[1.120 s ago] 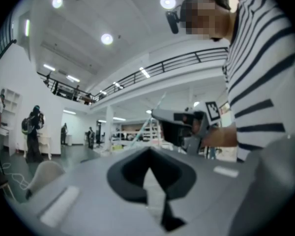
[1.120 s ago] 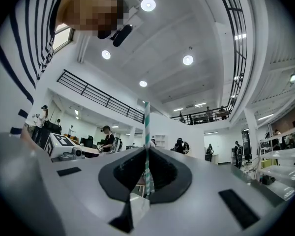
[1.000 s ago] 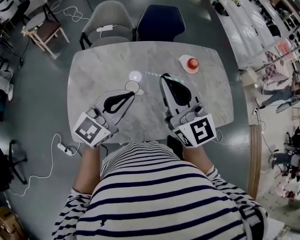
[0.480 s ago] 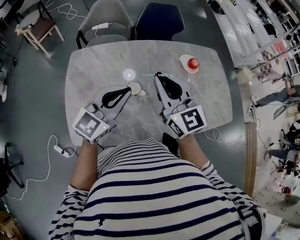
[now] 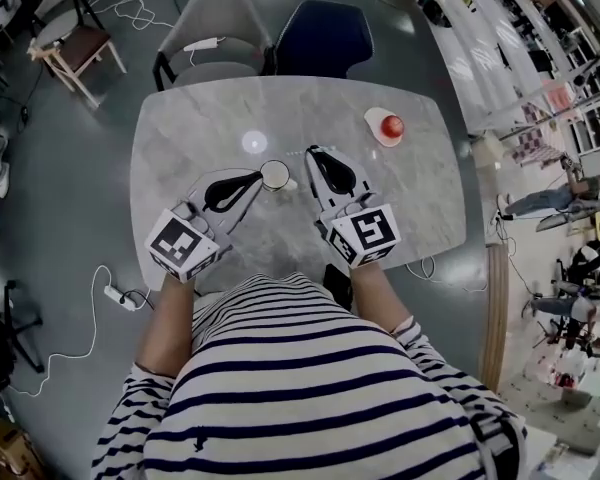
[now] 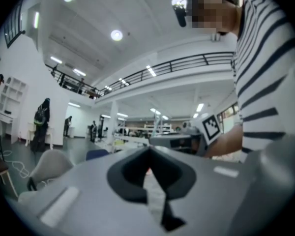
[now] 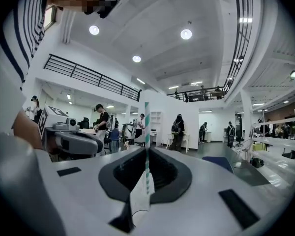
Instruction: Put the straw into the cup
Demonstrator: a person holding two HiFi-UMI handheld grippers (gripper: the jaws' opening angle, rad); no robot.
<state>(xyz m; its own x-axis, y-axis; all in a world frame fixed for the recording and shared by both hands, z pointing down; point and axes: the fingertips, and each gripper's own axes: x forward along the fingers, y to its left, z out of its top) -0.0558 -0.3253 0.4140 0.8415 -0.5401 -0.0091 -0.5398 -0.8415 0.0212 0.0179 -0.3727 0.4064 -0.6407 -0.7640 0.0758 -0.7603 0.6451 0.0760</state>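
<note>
Two tools, the left tool [image 5: 257, 177] closed on nothing, the right tool [image 5: 313, 154] clamped on one green-striped straw [image 7: 147, 127] held upright; one white cup [image 5: 275, 175] between their tips; one red ball [image 5: 391, 126] on one plate [image 5: 374, 128]; grey marble desk [image 5: 400, 203]; two chairs [image 5: 215, 28] beyond, on a glossy grey floor [image 5: 80, 158].

A grey marble-patterned desk [image 5: 200, 138] stood on a glossy grey floor [image 5: 90, 208]. On its far right part lay a small dish [image 5: 377, 131] bearing a red round thing [image 5: 391, 125]. Behind the far edge stood a grey chair [image 5: 215, 28] and a dark blue chair [image 5: 325, 33], side by side. A white power strip [image 5: 120, 295] lay on the floor beside the desk's left near corner, its cable trailing away.
</note>
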